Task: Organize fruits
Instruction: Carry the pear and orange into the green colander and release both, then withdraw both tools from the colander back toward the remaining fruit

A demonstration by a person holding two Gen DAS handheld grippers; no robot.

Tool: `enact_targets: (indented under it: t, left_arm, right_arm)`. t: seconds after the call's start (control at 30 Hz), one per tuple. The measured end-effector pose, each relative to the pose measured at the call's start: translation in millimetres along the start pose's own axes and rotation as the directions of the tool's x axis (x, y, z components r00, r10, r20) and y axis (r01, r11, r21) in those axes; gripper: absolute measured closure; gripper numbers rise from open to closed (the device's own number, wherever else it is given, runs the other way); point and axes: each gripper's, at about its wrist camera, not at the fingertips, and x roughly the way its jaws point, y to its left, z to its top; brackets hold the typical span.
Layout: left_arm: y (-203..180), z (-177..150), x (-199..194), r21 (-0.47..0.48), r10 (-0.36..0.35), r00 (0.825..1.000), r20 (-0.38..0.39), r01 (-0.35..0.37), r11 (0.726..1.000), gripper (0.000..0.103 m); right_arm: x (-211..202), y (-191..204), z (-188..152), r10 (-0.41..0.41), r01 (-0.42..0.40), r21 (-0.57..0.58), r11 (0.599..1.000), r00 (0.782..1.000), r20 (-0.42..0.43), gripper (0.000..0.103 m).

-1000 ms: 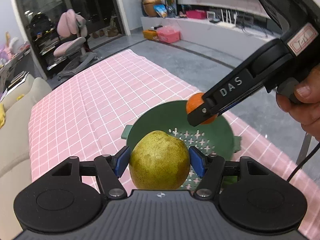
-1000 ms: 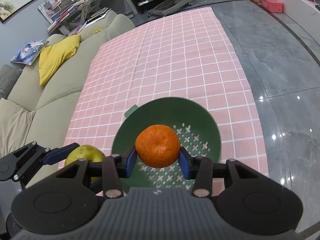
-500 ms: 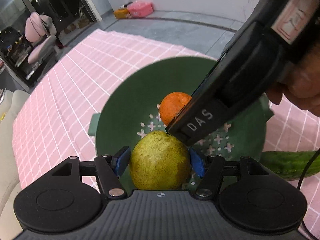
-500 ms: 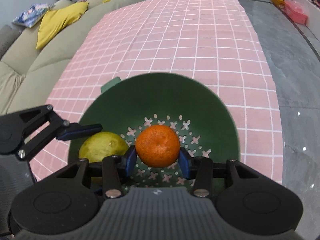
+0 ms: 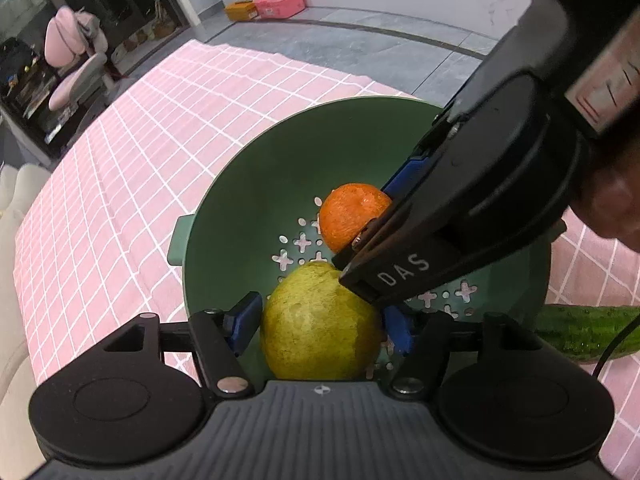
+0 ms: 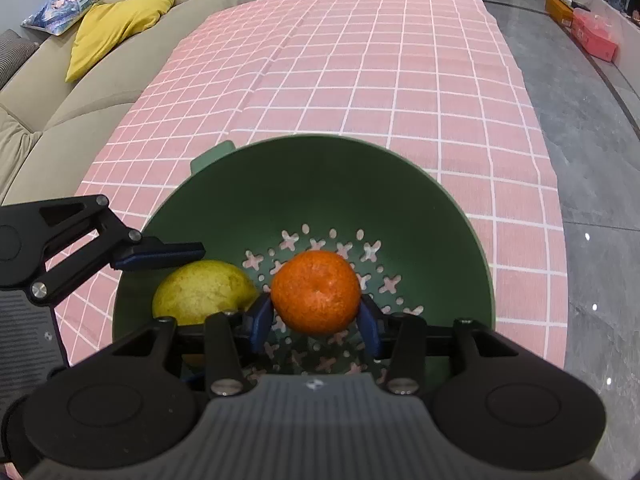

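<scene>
My left gripper (image 5: 320,330) clamps the speckled yellow-green pear (image 5: 320,328) between its blue pads, low inside the green colander (image 5: 248,184). Just beside it, my right gripper (image 6: 316,316) grips the pebbly round orange (image 6: 316,292) over the cross-shaped drain holes. The colander's plastic is smooth and matte, sitting on the pink checked cloth (image 6: 360,60).

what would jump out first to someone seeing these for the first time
The bright orange gripped in the right claw stands out, low inside the green colander. Beside it, the left claw holds a yellow-green pear in the same colander, which sits on a pink checked tablecloth.
</scene>
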Motion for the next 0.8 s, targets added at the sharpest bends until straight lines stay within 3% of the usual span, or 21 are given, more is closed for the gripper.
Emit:
enact_targets:
  t: [0.1,0.17,0.23,0.27,0.37,0.4,0.43,0.57,0.73,0.8]
  left_arm:
    - [4,4,0,-0.028,-0.011,1.000,-0.020,0.011,1.000,0.024]
    - [6,6,-7,-0.033,0.009,1.000,0.008,-0.009,0.999,0.021]
    - [11,10,-14,-0.059,0.030,0.999,0.034,-0.028,0.998,0.011]
    - [14,12,-17,-0.076,0.030,0.999,0.031,-0.027,0.997,0.010]
    - [22,13,-27,-0.123,0.034,0.999,0.029,-0.030,0.992,0.010]
    - [24,12,-33,-0.132,0.037,0.999,0.034,-0.032,0.991,0.010]
    - [25,10,-39,-0.139,0.041,0.998,0.039,-0.035,0.990,0.010]
    - [26,2,-69,-0.186,0.094,0.994,0.052,-0.083,0.979,0.010]
    - [24,-18,-108,-0.277,0.113,0.989,0.098,-0.082,0.957,0.010]
    - [20,-27,-121,-0.299,0.123,0.987,0.104,-0.087,0.950,0.010]
  right_arm:
    - [1,1,-1,-0.001,0.001,-0.010,1.000,1.000,0.004,0.059]
    - [1,0,0,-0.010,0.010,-0.005,1.000,1.000,0.001,0.059]
    - [0,0,1,-0.033,0.033,-0.009,0.999,0.999,0.005,0.058]
    - [-2,-1,1,-0.035,0.035,-0.004,0.999,0.999,0.010,0.058]
    - [-12,-8,5,0.034,-0.035,0.054,0.998,0.999,0.033,0.046]
    - [-17,-9,6,0.037,-0.040,0.065,0.997,0.998,0.047,0.037]
    - [-23,-9,8,0.020,-0.024,0.068,0.997,0.998,0.064,0.035]
    - [-49,-12,10,0.016,-0.027,0.095,0.995,0.994,0.110,0.035]
    - [-81,-8,0,0.017,-0.032,0.099,0.995,0.989,0.148,0.036]
    - [-94,-2,-9,0.014,-0.027,0.080,0.996,0.987,0.159,0.040]
